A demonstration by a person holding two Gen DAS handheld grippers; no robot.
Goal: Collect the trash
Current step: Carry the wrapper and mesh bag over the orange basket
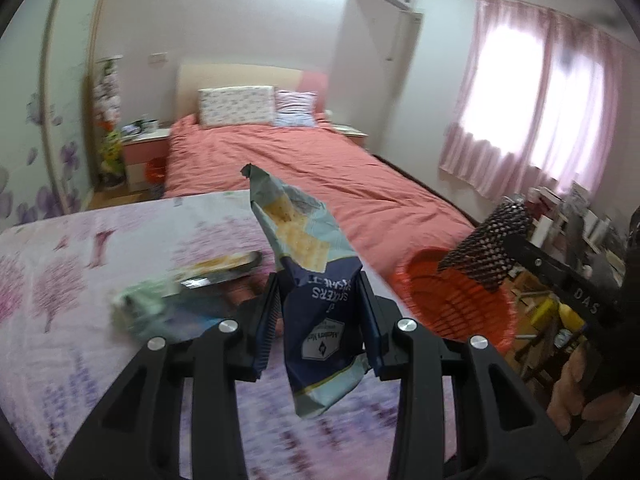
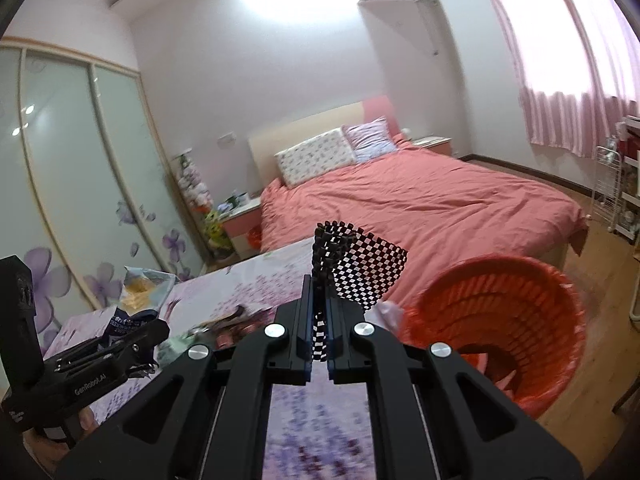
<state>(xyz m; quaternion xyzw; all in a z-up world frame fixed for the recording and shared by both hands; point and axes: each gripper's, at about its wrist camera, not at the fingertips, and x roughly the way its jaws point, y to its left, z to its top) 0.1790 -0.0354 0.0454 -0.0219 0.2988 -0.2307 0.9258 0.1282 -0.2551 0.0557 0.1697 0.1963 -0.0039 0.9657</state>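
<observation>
My left gripper (image 1: 320, 312) is shut on a blue and pale green cracker bag (image 1: 304, 248), held above the floral table (image 1: 80, 280). The bag also shows in the right wrist view (image 2: 136, 300), in the left gripper (image 2: 120, 356). My right gripper (image 2: 319, 320) is shut on a black and white checkered wrapper (image 2: 360, 268), close to the orange basket (image 2: 500, 320). That wrapper (image 1: 488, 248) hangs over the basket's rim (image 1: 460, 300) in the left wrist view. Blurred wrappers (image 1: 200, 280) lie on the table.
A bed with a salmon cover (image 1: 320, 168) stands beyond the table. A wardrobe with glass doors (image 2: 80, 180) is at the left. Cluttered shelves (image 1: 568, 216) stand below the pink curtains (image 1: 540, 100) at the right. More trash (image 2: 232, 324) lies on the table.
</observation>
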